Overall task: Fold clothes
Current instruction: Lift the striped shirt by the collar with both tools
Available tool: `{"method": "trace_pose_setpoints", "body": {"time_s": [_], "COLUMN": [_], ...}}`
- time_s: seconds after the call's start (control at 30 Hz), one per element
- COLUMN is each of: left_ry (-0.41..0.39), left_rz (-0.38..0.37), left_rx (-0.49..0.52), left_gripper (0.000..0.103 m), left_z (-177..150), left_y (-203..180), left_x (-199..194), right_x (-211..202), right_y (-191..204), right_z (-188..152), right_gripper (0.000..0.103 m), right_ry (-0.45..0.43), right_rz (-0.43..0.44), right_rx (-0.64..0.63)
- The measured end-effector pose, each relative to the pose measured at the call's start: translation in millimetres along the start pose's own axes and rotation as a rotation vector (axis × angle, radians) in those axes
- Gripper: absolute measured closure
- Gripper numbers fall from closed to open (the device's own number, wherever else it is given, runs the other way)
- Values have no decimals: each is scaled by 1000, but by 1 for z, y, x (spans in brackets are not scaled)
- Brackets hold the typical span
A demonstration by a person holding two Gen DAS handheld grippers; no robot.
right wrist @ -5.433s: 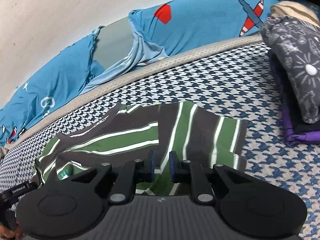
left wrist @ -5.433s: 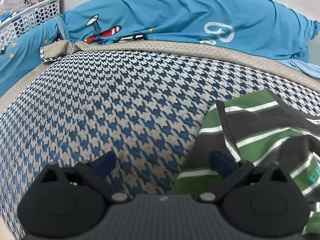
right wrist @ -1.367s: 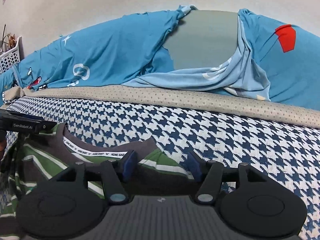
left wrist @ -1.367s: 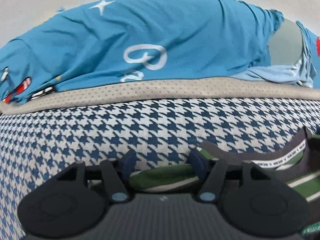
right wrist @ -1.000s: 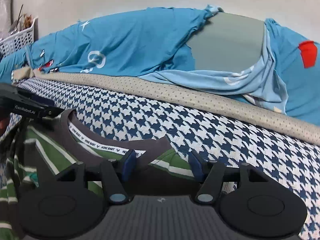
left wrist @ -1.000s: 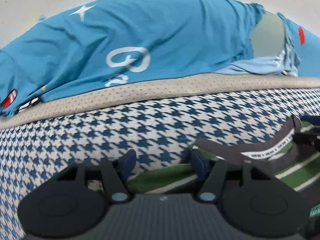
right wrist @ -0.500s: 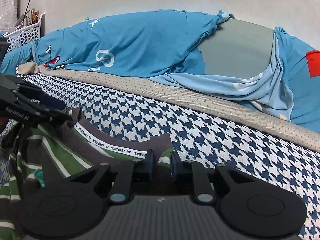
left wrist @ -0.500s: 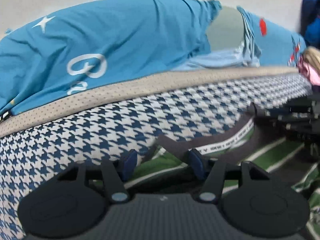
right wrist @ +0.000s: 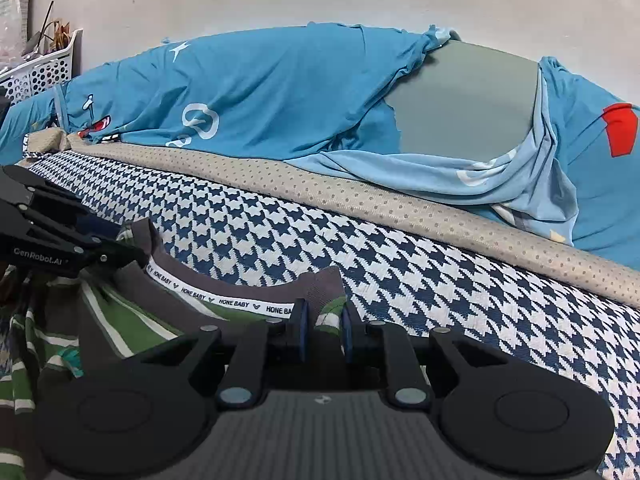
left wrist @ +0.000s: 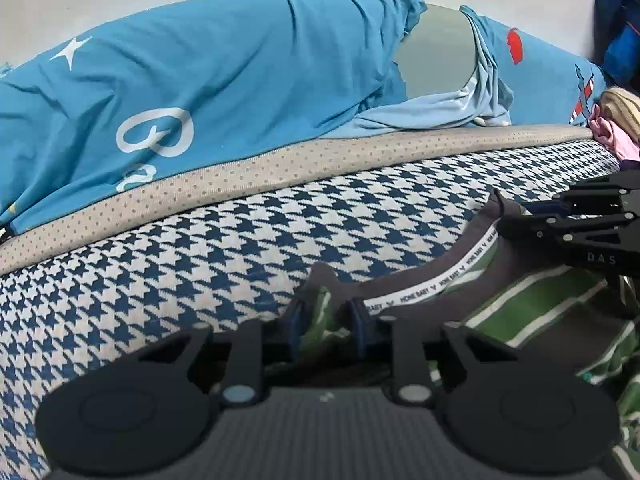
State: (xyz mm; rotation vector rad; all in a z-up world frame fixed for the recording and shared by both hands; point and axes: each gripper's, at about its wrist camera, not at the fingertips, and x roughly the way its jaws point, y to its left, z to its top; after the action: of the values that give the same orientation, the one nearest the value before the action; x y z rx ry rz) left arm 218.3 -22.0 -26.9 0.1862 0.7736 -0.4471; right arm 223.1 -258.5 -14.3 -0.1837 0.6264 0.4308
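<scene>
Green-and-grey striped shirt (right wrist: 132, 320) lies on the houndstooth bed cover (right wrist: 400, 272), its collar band printed "HONE BABY" facing the blue bedding (right wrist: 280, 92) heaped along the wall. At one shoulder beside the collar, the right hand-held gripper (right wrist: 322, 320) pinches a fold of the shirt fabric between its blue pads. At the other shoulder, the left hand-held gripper (left wrist: 326, 320) is closing its jaws, with a fold of the shirt already caught between its pads. A white perforated basket (right wrist: 44, 72) stands at the far left.
</scene>
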Motion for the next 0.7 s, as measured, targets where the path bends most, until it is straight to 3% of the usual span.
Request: {"method": "trace_pose_setpoints", "body": {"time_s": [0.07, 0.37, 0.6, 0.7], "left_ry": [-20, -137, -208, -178], "left_rz": [26, 219, 320, 356], "left_rx": [5, 105, 74, 36], "left_gripper": [95, 96, 96, 91], "left_z": [0, 12, 33, 34], "left_y": [-3, -37, -41, -40], "left_x": [-1, -3, -3, 13], "right_x": [0, -4, -4, 1], "right_y": [-1, -16, -26, -28], "right_z": [0, 10, 18, 17], "right_gripper": [86, 88, 89, 89], "right_ry": [-9, -93, -161, -161], "right_rz": [-10, -74, -109, -122], "right_rx": [7, 80, 123, 137]}}
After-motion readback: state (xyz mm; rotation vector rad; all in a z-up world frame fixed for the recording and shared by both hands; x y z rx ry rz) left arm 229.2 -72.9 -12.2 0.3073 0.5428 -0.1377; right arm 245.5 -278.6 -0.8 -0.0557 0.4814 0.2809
